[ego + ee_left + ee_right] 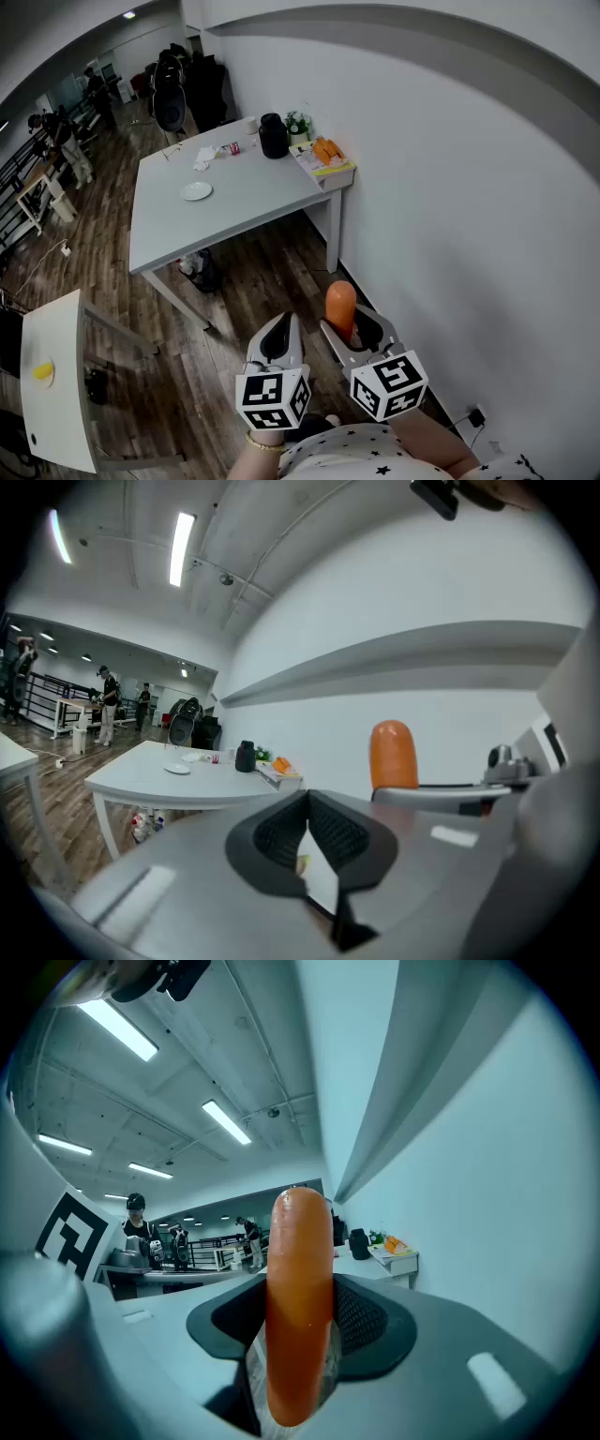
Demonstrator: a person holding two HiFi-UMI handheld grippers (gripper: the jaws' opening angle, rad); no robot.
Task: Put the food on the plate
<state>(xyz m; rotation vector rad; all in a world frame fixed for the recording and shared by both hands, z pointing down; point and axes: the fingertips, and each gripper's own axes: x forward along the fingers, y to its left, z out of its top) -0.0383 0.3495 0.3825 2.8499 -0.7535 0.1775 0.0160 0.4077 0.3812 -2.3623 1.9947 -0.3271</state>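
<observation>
An orange sausage stands upright between the jaws of my right gripper, which is shut on it; in the right gripper view the sausage fills the middle, pinched by the black pads. My left gripper hangs beside it, shut with nothing in it, and its own view shows the pads meeting. Both grippers are held over the wooden floor, well short of the table. A small white plate lies on the grey table far ahead; the plate also shows small in the left gripper view.
On the table's far end stand a black jug, a small plant, a red can and orange items on a side shelf. Bags sit under the table. A white wall runs along the right. Another white table is at the lower left.
</observation>
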